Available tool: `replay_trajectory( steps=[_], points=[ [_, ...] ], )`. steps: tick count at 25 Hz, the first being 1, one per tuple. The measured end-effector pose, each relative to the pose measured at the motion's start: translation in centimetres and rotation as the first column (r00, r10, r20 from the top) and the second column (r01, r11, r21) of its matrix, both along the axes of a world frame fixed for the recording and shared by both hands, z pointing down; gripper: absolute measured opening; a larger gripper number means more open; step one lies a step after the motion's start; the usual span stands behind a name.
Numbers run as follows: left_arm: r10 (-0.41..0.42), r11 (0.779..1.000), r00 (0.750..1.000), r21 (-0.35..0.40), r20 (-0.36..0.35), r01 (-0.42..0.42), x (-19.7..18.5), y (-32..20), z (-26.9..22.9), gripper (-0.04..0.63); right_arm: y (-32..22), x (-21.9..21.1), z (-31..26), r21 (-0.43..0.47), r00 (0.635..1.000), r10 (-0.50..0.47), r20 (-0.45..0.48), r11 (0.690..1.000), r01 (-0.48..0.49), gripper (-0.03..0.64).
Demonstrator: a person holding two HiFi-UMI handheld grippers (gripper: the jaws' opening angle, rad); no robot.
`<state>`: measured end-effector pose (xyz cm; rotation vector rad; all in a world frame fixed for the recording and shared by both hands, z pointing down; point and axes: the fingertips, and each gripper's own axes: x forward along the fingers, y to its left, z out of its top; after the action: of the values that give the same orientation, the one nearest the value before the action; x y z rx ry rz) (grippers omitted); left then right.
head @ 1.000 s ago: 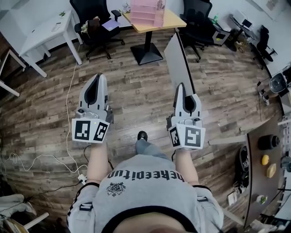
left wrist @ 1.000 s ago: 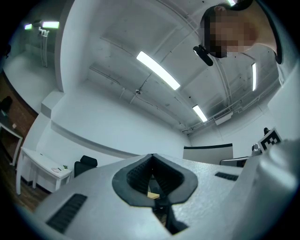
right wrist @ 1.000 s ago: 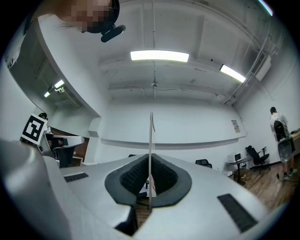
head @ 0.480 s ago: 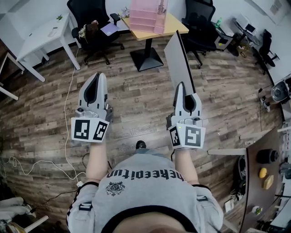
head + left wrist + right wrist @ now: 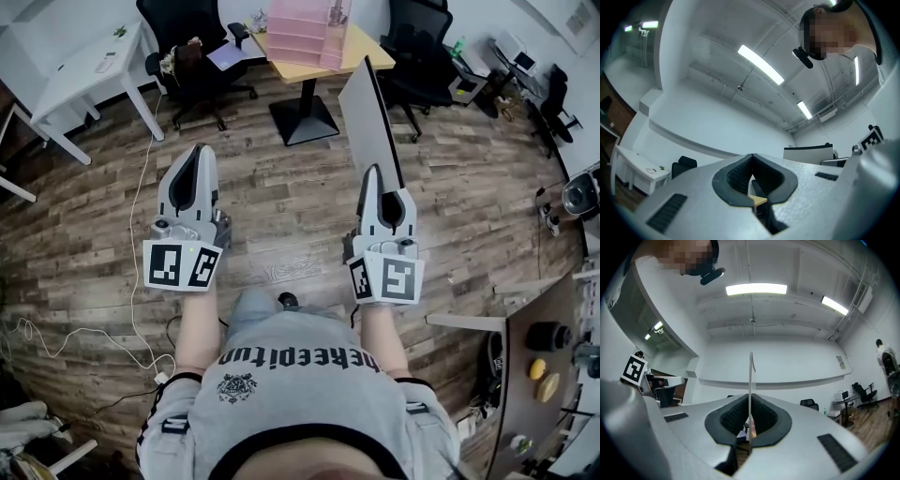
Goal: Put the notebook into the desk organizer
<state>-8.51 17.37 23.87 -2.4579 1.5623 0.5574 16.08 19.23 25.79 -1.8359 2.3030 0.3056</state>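
My right gripper [image 5: 373, 172] is shut on the lower edge of a thin grey notebook [image 5: 368, 117], which stands up and points toward the far table. In the right gripper view the notebook [image 5: 750, 380] shows edge-on, pinched between the dark pads of the right gripper [image 5: 750, 397]. The pink desk organizer [image 5: 305, 28] stands on a small wooden table [image 5: 361, 47] at the far middle, well beyond the notebook. My left gripper [image 5: 201, 148] is held out at the left, level with the right one, jaws together and nothing in them; its tips [image 5: 752, 155] meet in the left gripper view.
Black office chairs [image 5: 187, 56] [image 5: 417, 52] flank the wooden table. A white desk [image 5: 75, 70] stands at the far left. A dark desk [image 5: 534, 375] with small objects runs along the right. A white cable [image 5: 141, 216] trails over the wood floor.
The person has stepped forward, so the table and organizer sit slightly nearer. Both grippers keep their poses and the notebook stays gripped.
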Motion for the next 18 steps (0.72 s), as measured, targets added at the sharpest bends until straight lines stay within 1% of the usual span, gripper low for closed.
replay_trajectory(
  steps=[8, 13, 18],
  points=[
    [0.014, 1.000, 1.000, -0.017, 0.009, -0.014, 0.4, -4.1, 1.0, 0.003, -3.7, 0.0, 1.1, -0.022, 1.000, 0.010, -0.008, 1.000, -0.010, 0.009],
    [0.032, 0.999, 0.999, -0.010, 0.006, -0.032, 0.6, -8.7, 0.8, 0.003, -7.7, 0.2, 0.8, -0.013, 0.999, 0.033, -0.014, 0.999, -0.033, 0.009],
    [0.046, 0.999, 0.999, -0.011, 0.005, -0.046, 0.1, -14.0, 0.6, 0.003, -12.9, -0.2, 0.6, -0.009, 0.999, 0.051, -0.011, 0.999, -0.051, 0.009]
  ],
)
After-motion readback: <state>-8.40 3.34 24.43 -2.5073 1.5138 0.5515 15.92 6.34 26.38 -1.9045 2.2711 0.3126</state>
